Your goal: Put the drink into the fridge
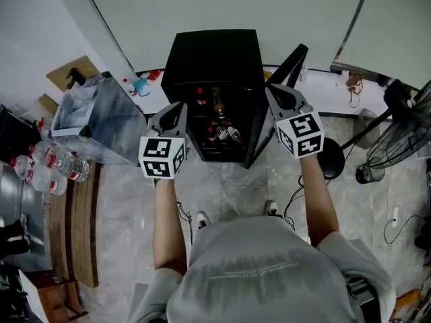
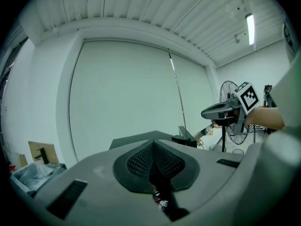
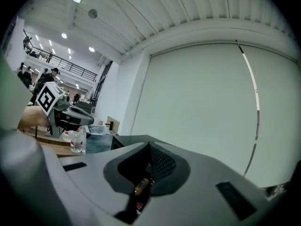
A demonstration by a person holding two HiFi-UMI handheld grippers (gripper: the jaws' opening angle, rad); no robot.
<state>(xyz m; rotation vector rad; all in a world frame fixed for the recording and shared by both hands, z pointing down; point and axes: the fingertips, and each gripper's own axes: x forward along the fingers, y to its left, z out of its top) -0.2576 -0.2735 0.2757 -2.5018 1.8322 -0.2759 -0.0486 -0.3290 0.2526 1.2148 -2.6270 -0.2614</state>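
I'm holding both tongs up in front of the black fridge (image 1: 212,59), level with each other and well apart. The left tongs (image 1: 180,106) are pressed together with nothing between them. The right tongs (image 1: 272,90) are the same, pads meeting and empty. The fridge door (image 1: 283,79) stands swung open to the right. The drinks (image 1: 219,123) are inside the fridge, a cluster of bottles on its shelves, just beyond the tips of both tongs. Off to my left, water bottles (image 1: 64,163) sit on a wooden bench (image 1: 74,227), next to a clear plastic bin (image 1: 94,113).
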